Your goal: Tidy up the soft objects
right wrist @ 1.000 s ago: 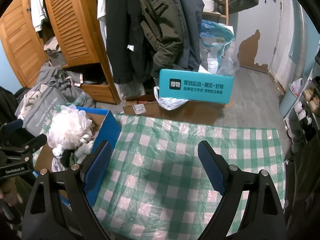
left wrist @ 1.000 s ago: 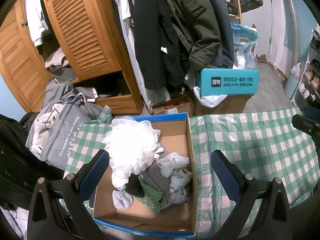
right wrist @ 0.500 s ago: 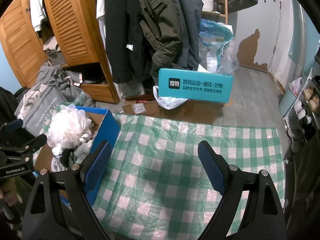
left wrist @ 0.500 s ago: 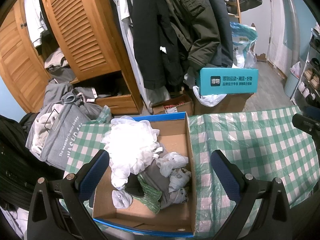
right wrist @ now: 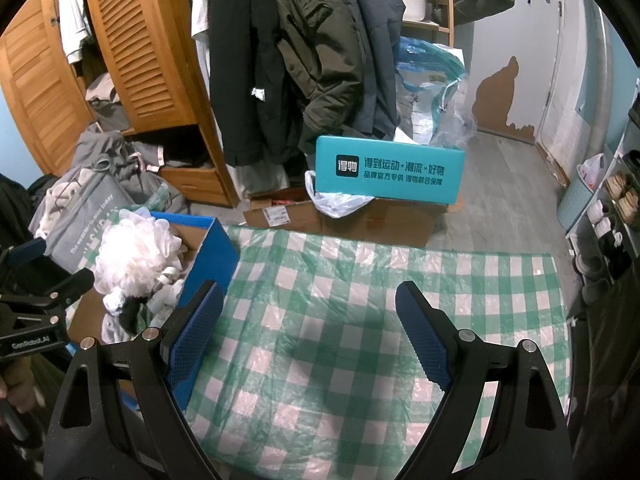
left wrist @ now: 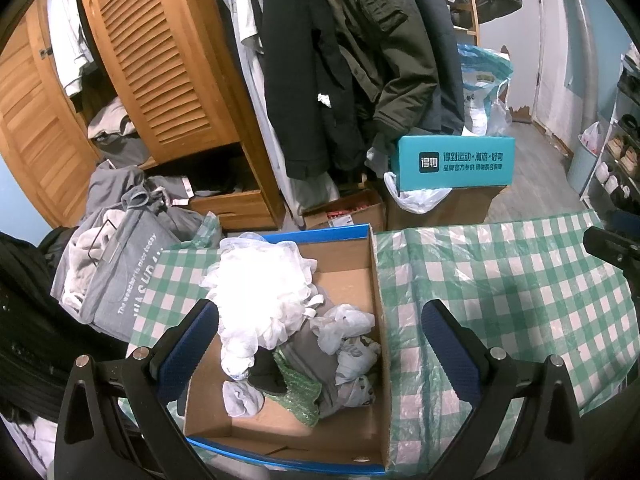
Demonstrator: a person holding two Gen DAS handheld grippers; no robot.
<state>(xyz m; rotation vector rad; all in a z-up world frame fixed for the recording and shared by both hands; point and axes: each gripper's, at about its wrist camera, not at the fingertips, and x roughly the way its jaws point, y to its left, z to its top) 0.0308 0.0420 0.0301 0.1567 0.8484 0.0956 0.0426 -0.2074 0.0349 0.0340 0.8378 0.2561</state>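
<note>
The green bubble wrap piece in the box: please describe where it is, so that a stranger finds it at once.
On the green checked tablecloth stands an open cardboard box with blue sides, filled with soft things. The green bubble wrap piece lies near the box's front, below the big white mesh pouf. It alone is green and bubbly; its neighbours are white, grey or black.

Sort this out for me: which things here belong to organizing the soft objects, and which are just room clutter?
Part of the job:
- cardboard box with blue outside
- white mesh bath pouf
- crumpled white plastic bags
- green bubble wrap
- green checked tablecloth

Just lying about:
- teal shipping box
- hanging coats
- grey tote bag
- louvred wardrobe
</note>
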